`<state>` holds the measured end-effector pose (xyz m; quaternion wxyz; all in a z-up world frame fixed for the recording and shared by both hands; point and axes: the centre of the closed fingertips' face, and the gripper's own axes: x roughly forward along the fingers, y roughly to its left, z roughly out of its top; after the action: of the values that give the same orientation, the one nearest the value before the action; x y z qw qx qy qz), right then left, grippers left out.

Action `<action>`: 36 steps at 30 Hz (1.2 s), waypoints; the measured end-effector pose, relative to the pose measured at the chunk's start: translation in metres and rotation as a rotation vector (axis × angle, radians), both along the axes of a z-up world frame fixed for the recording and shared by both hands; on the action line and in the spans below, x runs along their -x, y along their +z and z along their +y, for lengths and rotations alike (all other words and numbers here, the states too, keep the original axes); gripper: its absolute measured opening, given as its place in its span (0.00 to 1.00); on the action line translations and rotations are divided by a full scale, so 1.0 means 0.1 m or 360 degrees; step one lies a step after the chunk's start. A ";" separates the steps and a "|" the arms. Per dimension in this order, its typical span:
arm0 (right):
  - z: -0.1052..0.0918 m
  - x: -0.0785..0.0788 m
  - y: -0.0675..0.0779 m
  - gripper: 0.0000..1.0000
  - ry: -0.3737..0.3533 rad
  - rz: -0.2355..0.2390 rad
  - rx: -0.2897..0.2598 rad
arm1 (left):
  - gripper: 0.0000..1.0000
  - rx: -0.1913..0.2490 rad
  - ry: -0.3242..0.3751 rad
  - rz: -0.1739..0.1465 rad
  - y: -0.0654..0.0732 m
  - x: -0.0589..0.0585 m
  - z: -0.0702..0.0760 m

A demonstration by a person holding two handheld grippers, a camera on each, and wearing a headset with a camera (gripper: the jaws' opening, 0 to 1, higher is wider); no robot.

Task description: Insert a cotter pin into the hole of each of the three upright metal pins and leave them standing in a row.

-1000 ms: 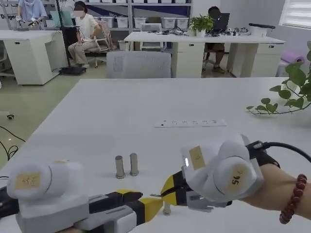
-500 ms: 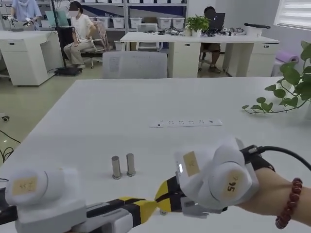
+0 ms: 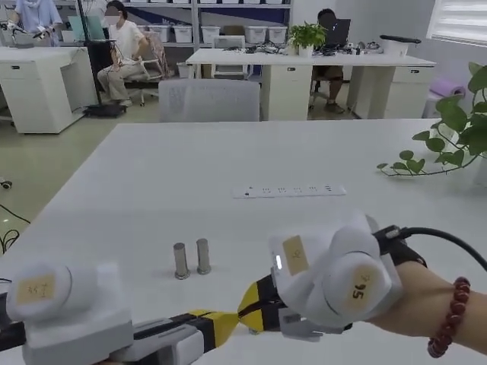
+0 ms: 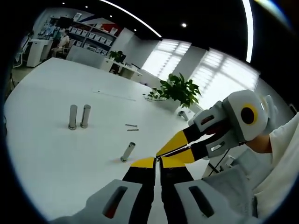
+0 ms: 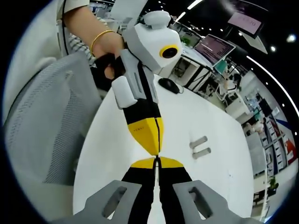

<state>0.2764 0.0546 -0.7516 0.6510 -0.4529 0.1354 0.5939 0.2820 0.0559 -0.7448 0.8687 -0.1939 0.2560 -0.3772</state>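
Cotter handover beside the third pin

The third pin point(image 4: 127, 151) stands near the upright pair point(image 3: 180, 261). Left gripper point(image 4: 158, 161) and right gripper point(image 5: 157, 162) meet tip to tip, jaws pressed together; whether on a cotter, I can't tell. The next move likely calls for lining up with the hole.

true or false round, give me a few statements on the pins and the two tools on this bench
1. Two upright metal pins stand side by side on the table. True.
2. The left tool is wide open. False: its jaws are shut, tips together.
3. The right tool meets the left tool tip to tip. True.
4. The power strip lies nearer the person than the upright metal pins. False: it lies beyond them.
5. Two cotter pins lie loose on the table. True.
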 end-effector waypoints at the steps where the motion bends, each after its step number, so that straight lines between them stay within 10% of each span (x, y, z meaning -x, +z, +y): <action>1: 0.00 0.00 0.00 0.02 0.0000 0.0002 0.0000 | 0.01 -0.0003 -0.0002 -0.0003 0.00 0.00 0.00; 22: 0.02 -0.03 0.00 0.05 -0.0020 0.0082 -0.0079 | 0.00 -0.0137 -0.0090 -0.0173 0.02 -0.01 0.01; 36: -0.07 -0.01 0.01 0.12 -0.0198 0.0504 -0.0277 | 0.00 -0.0245 -0.0170 -0.0237 -0.04 0.02 0.03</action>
<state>0.2772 0.0473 -0.7509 0.6937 -0.2865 0.2121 0.6259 0.2799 0.0587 -0.7486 0.8762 -0.0842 0.2289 -0.4156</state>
